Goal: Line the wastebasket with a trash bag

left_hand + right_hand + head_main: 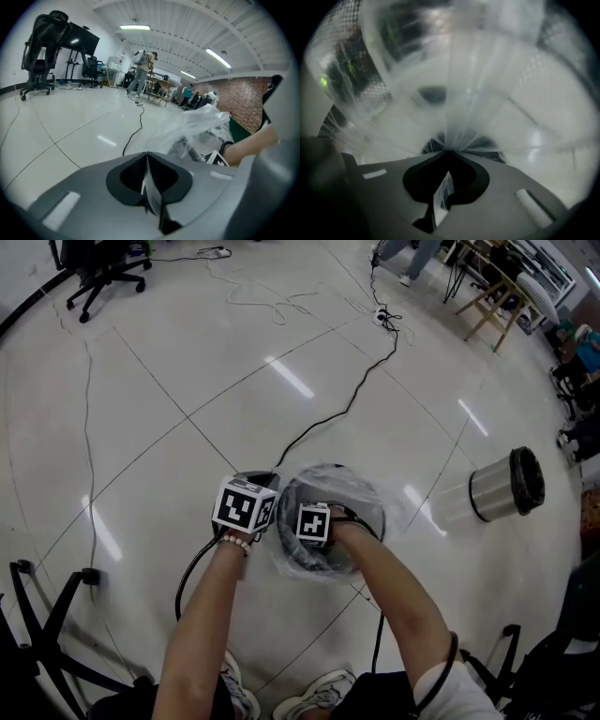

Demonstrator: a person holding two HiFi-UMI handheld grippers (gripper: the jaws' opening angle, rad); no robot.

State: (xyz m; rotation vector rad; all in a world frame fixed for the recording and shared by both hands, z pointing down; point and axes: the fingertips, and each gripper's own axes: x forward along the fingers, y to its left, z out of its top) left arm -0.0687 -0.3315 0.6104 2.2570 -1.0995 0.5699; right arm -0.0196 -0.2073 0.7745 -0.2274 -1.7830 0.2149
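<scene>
Draping black wastebasket (373, 505): clear trash bag (454, 93), pinched by right gripper (449, 151).

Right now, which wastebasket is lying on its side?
The silver wastebasket at the far right; the black mesh wastebasket stands upright, draped in the trash bag.

Open floor (169, 381) left of and beyond the wastebasket (366, 502). Obstacles: trash bag (396, 510) film across its mouth, a black cable (349, 407) running beyond, a toppled steel bin (506, 486) right, chair legs (29, 601) near-left.

Two wastebaskets (373, 507) (506, 486); one trash bag (394, 502); two grippers (146, 154) (447, 151).
</scene>
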